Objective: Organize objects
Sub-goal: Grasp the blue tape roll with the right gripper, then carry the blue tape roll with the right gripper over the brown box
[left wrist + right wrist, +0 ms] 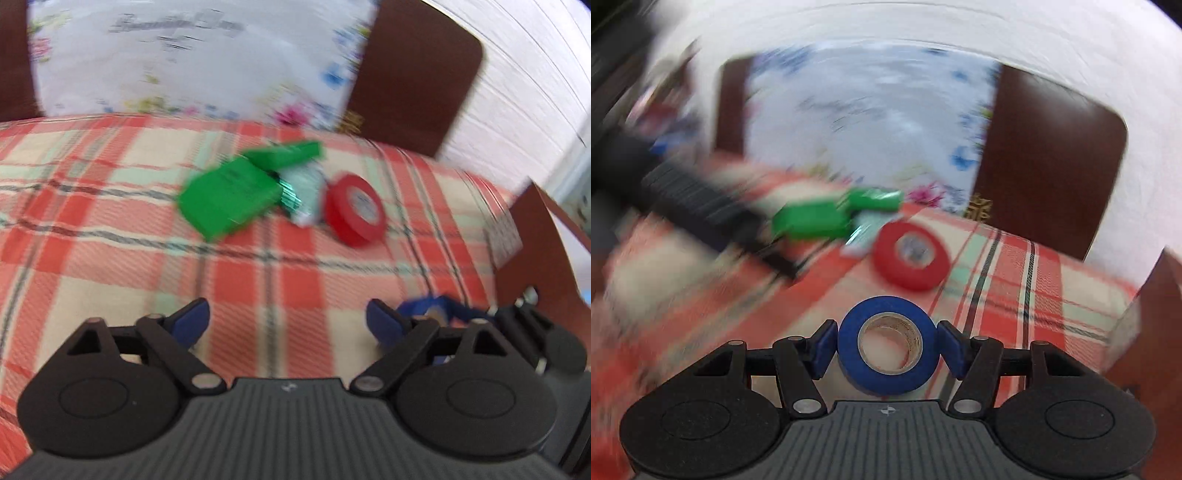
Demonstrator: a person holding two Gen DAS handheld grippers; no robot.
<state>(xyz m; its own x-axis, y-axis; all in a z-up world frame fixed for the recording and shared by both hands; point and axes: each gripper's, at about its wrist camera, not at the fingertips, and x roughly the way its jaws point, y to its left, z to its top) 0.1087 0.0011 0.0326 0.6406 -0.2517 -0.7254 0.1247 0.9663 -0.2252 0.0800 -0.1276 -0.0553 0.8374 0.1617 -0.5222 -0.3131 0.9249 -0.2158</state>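
Observation:
My right gripper [887, 350] is shut on a blue tape roll [886, 373], held above the plaid cloth [1015, 280]. A red tape roll [910, 256] lies flat just beyond it, next to a green box [809, 221] with its lid open and a pale packet [864, 236]. In the left wrist view my left gripper [288, 319] is open and empty over the cloth [110, 258], with the green box [229, 195] and red roll [354, 210] ahead. The right gripper [535, 332] with the blue roll [428, 308] shows at its right.
A floral cushion [184, 62] leans against a brown chair back [413, 74] behind the objects. A white wall [535, 92] stands at the right. Another brown chair edge [539, 251] is at the far right. The left gripper's dark body [694, 206] crosses the right wrist view.

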